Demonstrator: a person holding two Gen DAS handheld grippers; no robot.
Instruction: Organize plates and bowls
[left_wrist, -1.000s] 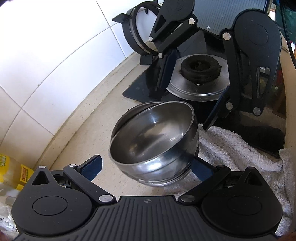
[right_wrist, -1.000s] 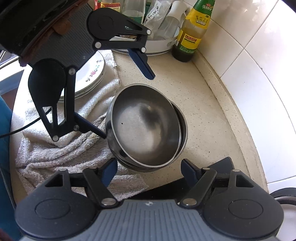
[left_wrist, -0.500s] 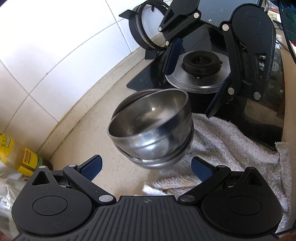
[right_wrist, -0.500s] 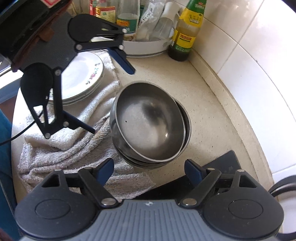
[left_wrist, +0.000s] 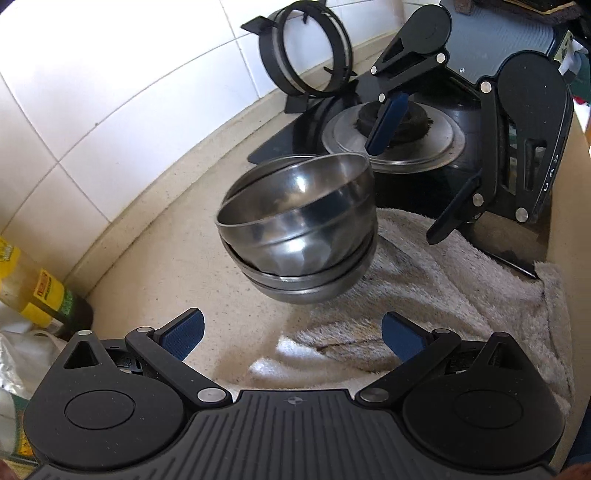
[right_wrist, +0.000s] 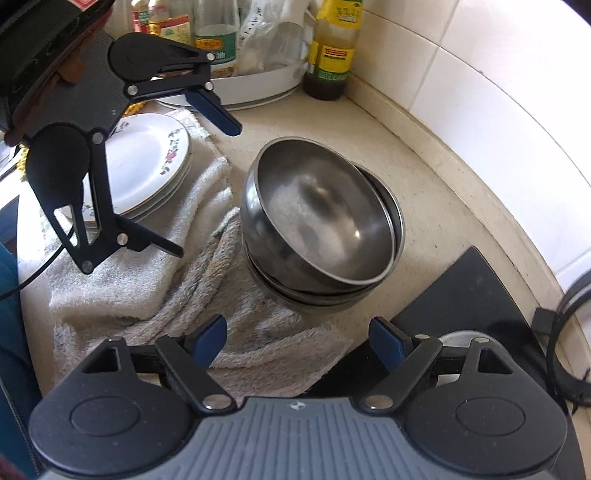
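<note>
Fingers of both tools stand spread wide with nothing between them: the left gripper (left_wrist: 291, 334) has its blue pads parted near the bottom of the left wrist view, and the right gripper (right_wrist: 297, 339) shows the same wide gap in the right wrist view. Each tool faces the other across a stack of steel bowls (left_wrist: 299, 236), which sits between them untouched. The top bowl leans to one side in the stack rather than nesting level.

The stack rests on a speckled beige bench (left_wrist: 192, 258), at the edge of a rumpled white towel (left_wrist: 443, 288) that spreads over the bench. On the towel's far left in the right wrist view lies a stack of white plates (right_wrist: 147, 162) with a flower pattern along the rim. White wall tiles (right_wrist: 480, 74) run behind the bench. Bottles (right_wrist: 334, 48) and a white tray of jars crowd the far corner. A black glass stove (left_wrist: 461, 184) adjoins the towel, with a round metal burner plate (left_wrist: 402, 136) on it and a black pot-support ring (left_wrist: 306, 59) propped upright against the tiles.
</note>
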